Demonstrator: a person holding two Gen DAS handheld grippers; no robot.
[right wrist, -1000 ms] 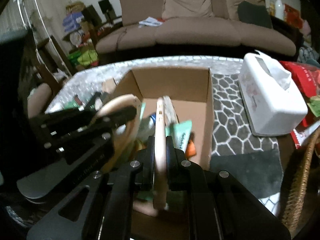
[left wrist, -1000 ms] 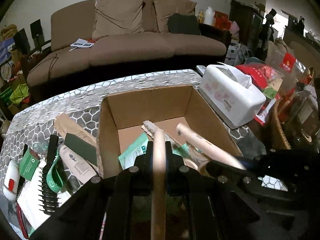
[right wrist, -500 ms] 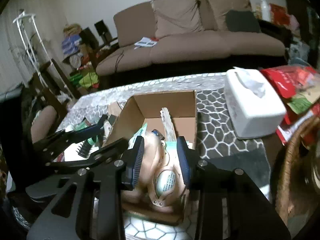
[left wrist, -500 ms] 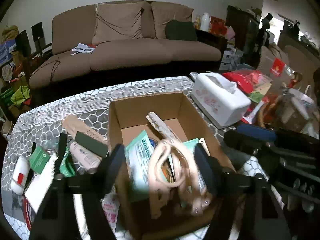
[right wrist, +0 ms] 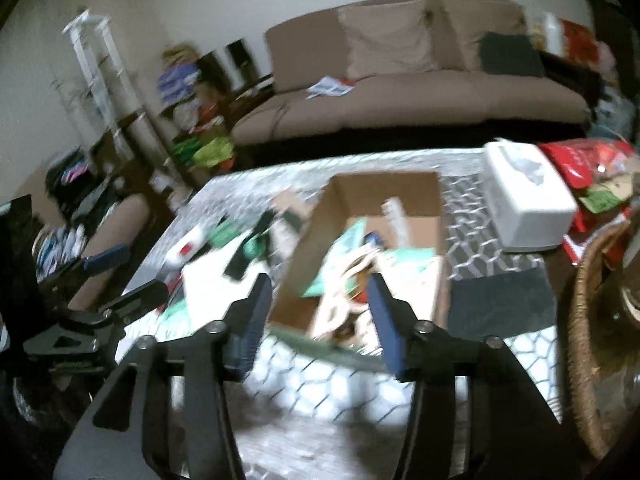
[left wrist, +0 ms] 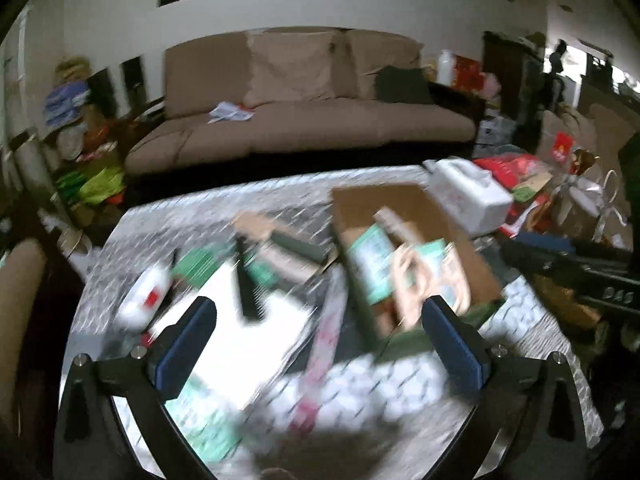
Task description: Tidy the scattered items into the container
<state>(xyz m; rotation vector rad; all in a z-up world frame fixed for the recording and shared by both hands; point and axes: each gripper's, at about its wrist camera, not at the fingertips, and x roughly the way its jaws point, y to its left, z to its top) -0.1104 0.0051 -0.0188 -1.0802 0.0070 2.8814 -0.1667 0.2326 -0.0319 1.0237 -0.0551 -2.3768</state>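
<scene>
Now, nearest the lens in the left wrist view, the left gripper [left wrist: 320,316] has its jaws spread as wide as they go, having just been opening, with nothing between the pads. Just beyond and below it lie the items still loose on the table [left wrist: 180,216]: a white sheet [left wrist: 240,344], a black comb [left wrist: 248,296] with its long axis pointing away from the tongs, a white bottle with a red mark [left wrist: 142,300], and green packets, though blur leaves their exact outlines uncertain. These sit to the left of the cardboard box [left wrist: 400,200], so the left hand is probably the nearer one for the next pick. Farther right, the box already holds packets and a tan looped piece [left wrist: 412,276].

The right wrist view adds what the left lacks: the right gripper [right wrist: 316,300], half spread, its jaws just opening and empty, hanging over the box's near edge [right wrist: 304,240], and the tissue box [right wrist: 528,208] beyond
</scene>
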